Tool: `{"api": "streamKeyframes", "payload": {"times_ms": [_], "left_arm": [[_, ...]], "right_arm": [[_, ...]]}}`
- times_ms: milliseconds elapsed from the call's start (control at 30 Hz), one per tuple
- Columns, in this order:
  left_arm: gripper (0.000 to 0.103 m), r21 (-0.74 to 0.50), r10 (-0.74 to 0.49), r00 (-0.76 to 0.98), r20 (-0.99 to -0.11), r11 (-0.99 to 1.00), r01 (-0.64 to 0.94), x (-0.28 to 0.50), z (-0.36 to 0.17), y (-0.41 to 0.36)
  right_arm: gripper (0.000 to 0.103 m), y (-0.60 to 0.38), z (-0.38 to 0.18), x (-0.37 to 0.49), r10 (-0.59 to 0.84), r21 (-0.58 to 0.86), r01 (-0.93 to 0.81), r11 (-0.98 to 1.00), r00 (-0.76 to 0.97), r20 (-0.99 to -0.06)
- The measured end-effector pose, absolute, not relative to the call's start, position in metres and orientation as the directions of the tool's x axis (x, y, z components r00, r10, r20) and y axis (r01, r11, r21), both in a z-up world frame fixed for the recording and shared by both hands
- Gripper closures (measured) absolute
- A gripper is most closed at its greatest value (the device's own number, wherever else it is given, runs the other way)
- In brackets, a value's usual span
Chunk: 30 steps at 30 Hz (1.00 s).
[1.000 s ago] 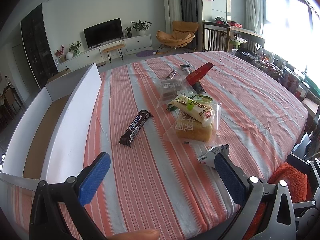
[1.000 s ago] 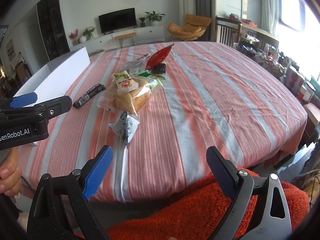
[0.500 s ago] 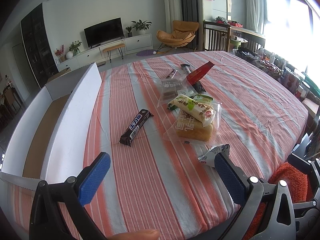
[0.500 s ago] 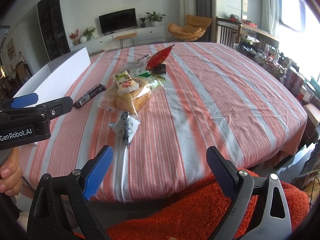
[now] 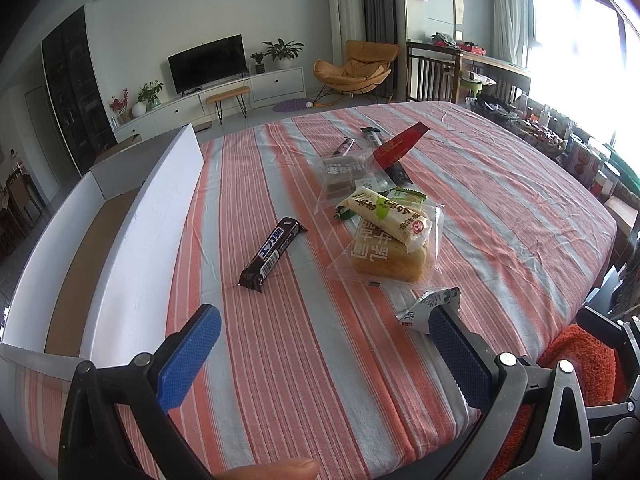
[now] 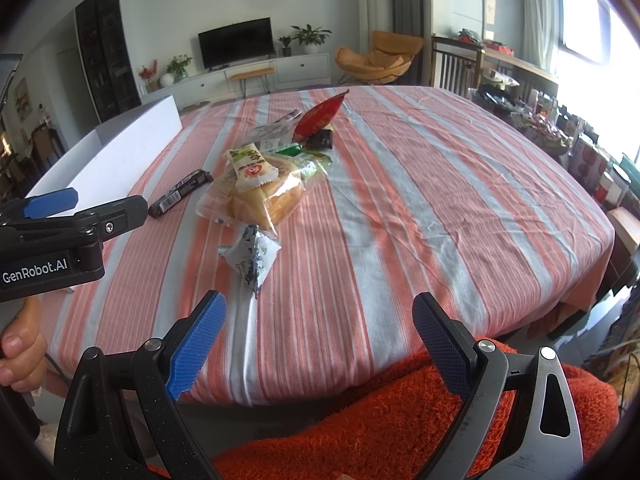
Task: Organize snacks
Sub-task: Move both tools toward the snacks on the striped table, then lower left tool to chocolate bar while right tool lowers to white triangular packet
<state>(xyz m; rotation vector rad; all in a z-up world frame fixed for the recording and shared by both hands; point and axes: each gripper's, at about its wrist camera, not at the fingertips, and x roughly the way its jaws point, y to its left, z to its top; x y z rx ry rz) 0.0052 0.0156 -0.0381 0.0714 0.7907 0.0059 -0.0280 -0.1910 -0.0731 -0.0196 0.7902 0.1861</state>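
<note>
Snacks lie in a loose heap on the striped tablecloth point(image 5: 500, 208). A dark chocolate bar point(image 5: 272, 254) point(image 6: 182, 192) lies apart, nearest the white box point(image 5: 132, 232) point(image 6: 120, 152). A bagged bread loaf point(image 5: 388, 258) point(image 6: 260, 198) has a cream wrapped snack point(image 5: 386, 216) on top. Behind are a clear pack of brown squares point(image 5: 344, 176) and a red packet point(image 5: 400, 146) point(image 6: 320, 116). A small white-and-blue packet point(image 5: 428, 306) point(image 6: 252, 258) lies closest. My left gripper point(image 5: 324, 320) point(image 6: 112, 200) is open over the near cloth. My right gripper point(image 6: 318, 304) is open at the table's near edge.
The white box has a brown cardboard floor point(image 5: 80, 252) and stands along the table's left side. An orange fuzzy garment point(image 6: 400, 420) lies below the near edge. A hand point(image 6: 20, 348) holds the left gripper. Cluttered shelves point(image 5: 560, 140) stand to the right.
</note>
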Motion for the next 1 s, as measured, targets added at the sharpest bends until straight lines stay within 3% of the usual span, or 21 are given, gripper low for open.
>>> {"api": "streamKeyframes", "payload": {"times_ms": [567, 833, 1000], "left_arm": [[0.0, 0.073, 0.038, 0.68, -0.733, 0.997, 0.023, 0.011, -0.052, 0.017], [0.0, 0.032, 0.03, 0.571, -0.821, 0.999, -0.007, 0.022, -0.088, 0.036], [0.0, 0.069, 0.058, 0.527, -0.848, 0.998, 0.001, 0.024, -0.11, 0.041]], "right_arm": [[0.007, -0.192, -0.074, -0.028, 0.163, 0.06, -0.172, 0.983, 0.687, -0.708], [0.007, -0.222, -0.087, -0.015, 0.223, 0.233, -0.066, 0.97, 0.619, -0.753], [0.007, -0.205, -0.093, -0.006, 0.222, 0.186, -0.122, 0.975, 0.558, -0.799]]}}
